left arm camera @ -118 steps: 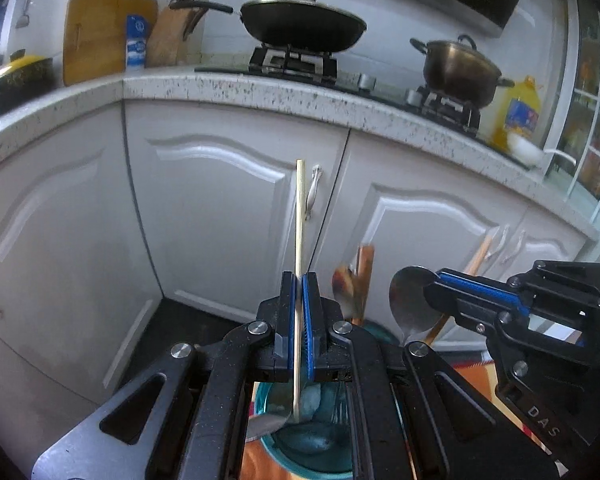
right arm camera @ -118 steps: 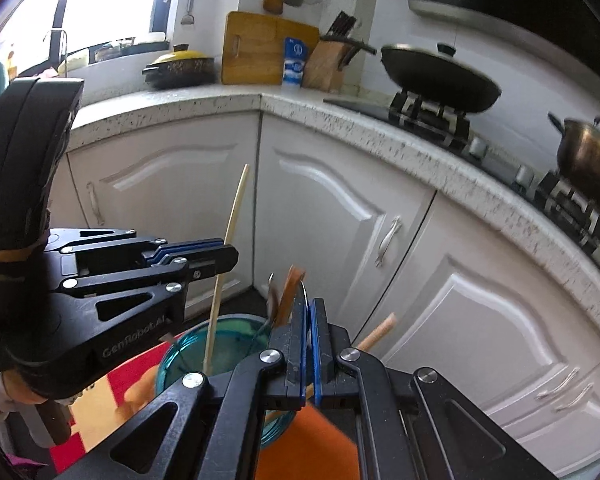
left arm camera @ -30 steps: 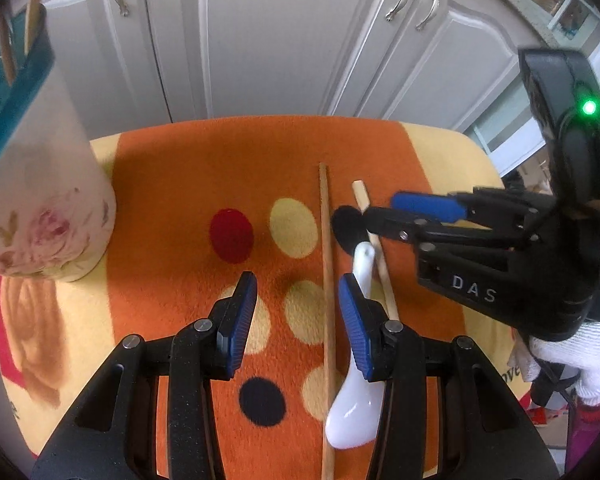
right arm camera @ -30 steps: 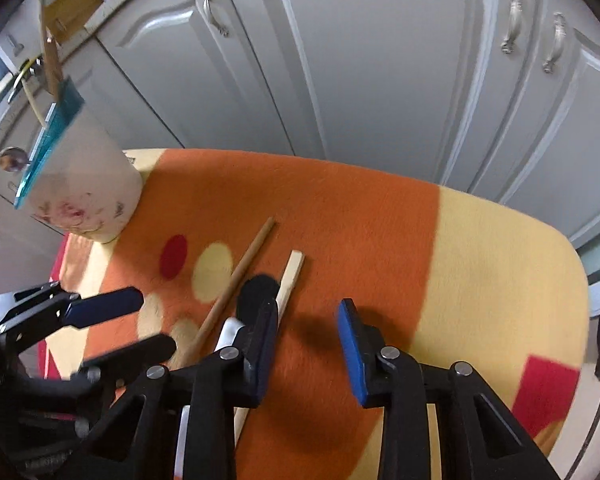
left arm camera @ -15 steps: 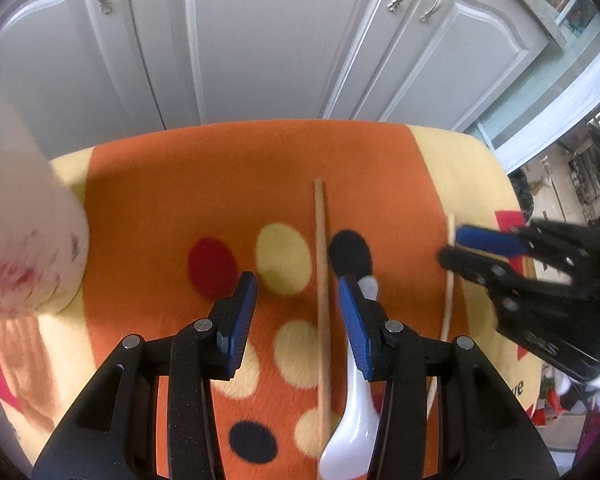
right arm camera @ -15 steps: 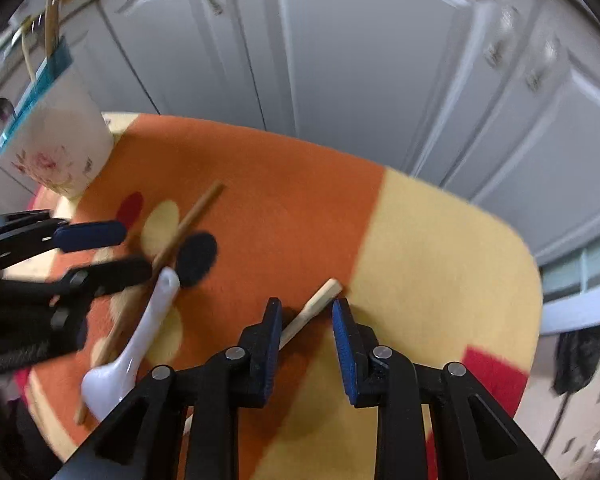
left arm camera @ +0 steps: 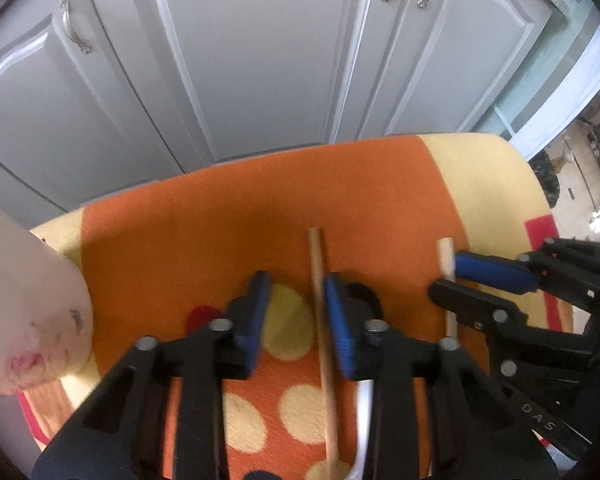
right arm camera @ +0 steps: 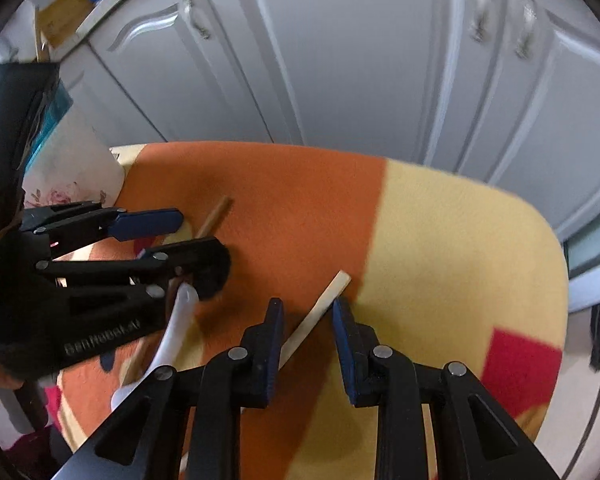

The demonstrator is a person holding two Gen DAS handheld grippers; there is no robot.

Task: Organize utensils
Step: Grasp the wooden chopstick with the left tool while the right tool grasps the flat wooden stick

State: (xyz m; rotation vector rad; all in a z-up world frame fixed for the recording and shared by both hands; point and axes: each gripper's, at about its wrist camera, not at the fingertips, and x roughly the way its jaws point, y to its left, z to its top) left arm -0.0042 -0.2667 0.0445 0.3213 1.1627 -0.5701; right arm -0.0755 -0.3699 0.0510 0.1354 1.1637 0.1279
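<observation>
Two chopsticks lie apart on the spotted cloth (left arm camera: 228, 224). From your left wrist, the left gripper (left arm camera: 296, 312) is closing around the darker chopstick (left arm camera: 320, 304), which sits against the right pad with a gap on the other side, so nothing is gripped yet. Close off-centre and you may roll it onto the white spoon (left arm camera: 362, 420).

From your right wrist, the right gripper (right arm camera: 306, 340) is closing over the pale chopstick (right arm camera: 320, 312), which crosses the gap slantwise and untouched. It could pivot and slip free.
</observation>
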